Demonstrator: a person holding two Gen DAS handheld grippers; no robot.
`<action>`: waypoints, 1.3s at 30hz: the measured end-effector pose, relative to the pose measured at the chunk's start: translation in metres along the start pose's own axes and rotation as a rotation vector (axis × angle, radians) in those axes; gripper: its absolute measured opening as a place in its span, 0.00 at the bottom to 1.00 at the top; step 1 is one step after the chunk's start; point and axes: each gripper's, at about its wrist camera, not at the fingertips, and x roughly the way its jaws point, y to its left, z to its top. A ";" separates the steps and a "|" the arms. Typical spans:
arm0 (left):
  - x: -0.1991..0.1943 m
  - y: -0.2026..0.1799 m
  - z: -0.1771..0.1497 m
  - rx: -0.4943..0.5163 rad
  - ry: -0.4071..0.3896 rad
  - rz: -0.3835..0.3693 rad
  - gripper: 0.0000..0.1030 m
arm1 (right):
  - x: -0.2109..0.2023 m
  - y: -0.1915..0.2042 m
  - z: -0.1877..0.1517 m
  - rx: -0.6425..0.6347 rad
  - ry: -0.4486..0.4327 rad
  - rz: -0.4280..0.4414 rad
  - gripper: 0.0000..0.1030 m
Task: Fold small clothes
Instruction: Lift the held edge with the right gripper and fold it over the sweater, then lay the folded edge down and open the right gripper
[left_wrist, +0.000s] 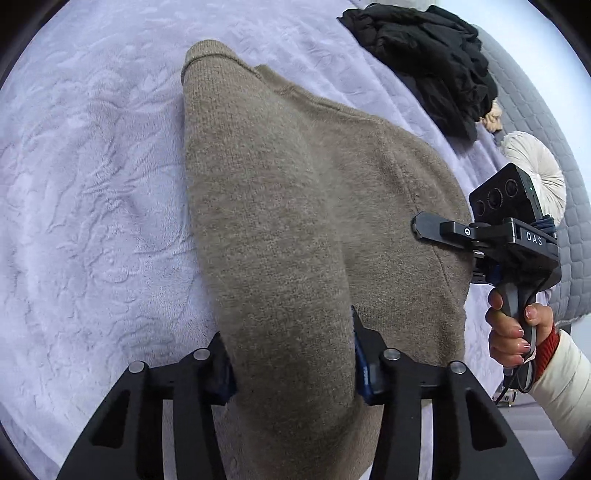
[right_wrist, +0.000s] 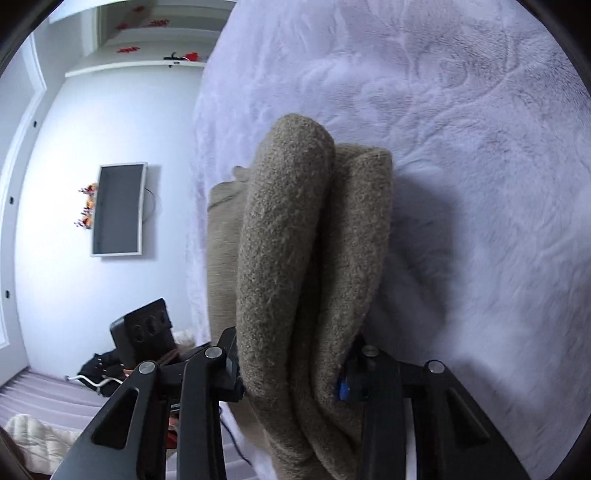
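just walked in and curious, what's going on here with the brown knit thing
A person is folding a brown knit garment over a lavender bedspread, using a handheld gripper in each hand. The left gripper is shut on one bunched part of the knit, and the right gripper is shut on another doubled-over part. The garment hangs between them, partly lifted off the bed. A heap of black clothes lies farther back.

Open blanket (left_wrist: 92, 184) lies toward nine o'clock; black clothes (left_wrist: 428, 55) (beside a round cushion (left_wrist: 535, 173)) block one o'clock.
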 end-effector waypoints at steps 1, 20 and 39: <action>-0.007 -0.002 -0.001 0.007 -0.008 -0.009 0.47 | 0.000 0.006 -0.002 0.002 -0.004 0.007 0.36; -0.139 0.050 -0.106 -0.006 -0.049 -0.023 0.47 | 0.065 0.107 -0.101 -0.005 0.074 0.049 0.37; -0.143 0.134 -0.167 -0.147 -0.067 0.211 0.84 | 0.122 0.100 -0.128 -0.091 0.073 -0.399 0.56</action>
